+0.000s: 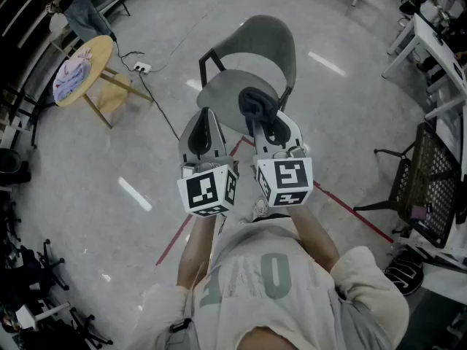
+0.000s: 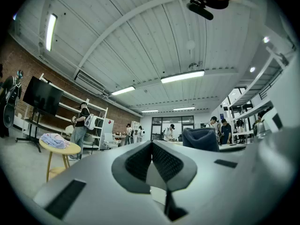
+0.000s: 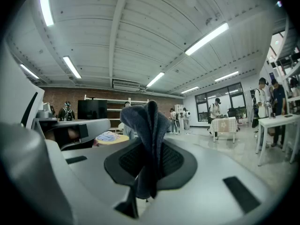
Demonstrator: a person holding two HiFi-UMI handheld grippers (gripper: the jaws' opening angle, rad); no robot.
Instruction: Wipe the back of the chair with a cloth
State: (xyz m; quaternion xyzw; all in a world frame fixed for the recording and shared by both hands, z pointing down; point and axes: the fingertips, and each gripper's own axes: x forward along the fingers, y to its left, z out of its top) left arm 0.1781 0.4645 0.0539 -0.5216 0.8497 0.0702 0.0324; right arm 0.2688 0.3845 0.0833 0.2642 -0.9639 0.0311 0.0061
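Right, the wipe has not started; we judge this as the approach step. Right gripper [image 3: 149,150] is clamped on the cloth [image 3: 144,118]. A dark fold stands up out of the pads and a short tail hangs below them. Left gripper [image 2: 151,144] has its jaws together with nothing between them.

From the head view the 2 grippers sit side by side, near each other but apart, both pointing forward and up. Neither gripper view shows the chair, only ceiling and room, so we read both as aimed above it.

Chair [image 1: 271,46] is straight ahead with the seat toward us and the back upright on the far side. The cloth touches nothing but the pads. We can't tell its gap to the chair from the head view.

Next move, as we see it:
1. Tip the right gripper down and forward past the seat.
2. Lay the fold flat on the back.
3. Sweep across it.

Only a small bunch sticks out, so the angle matters: cloth on the shell, not jaw. The chair looks light, so the left gripper may need to steady it.
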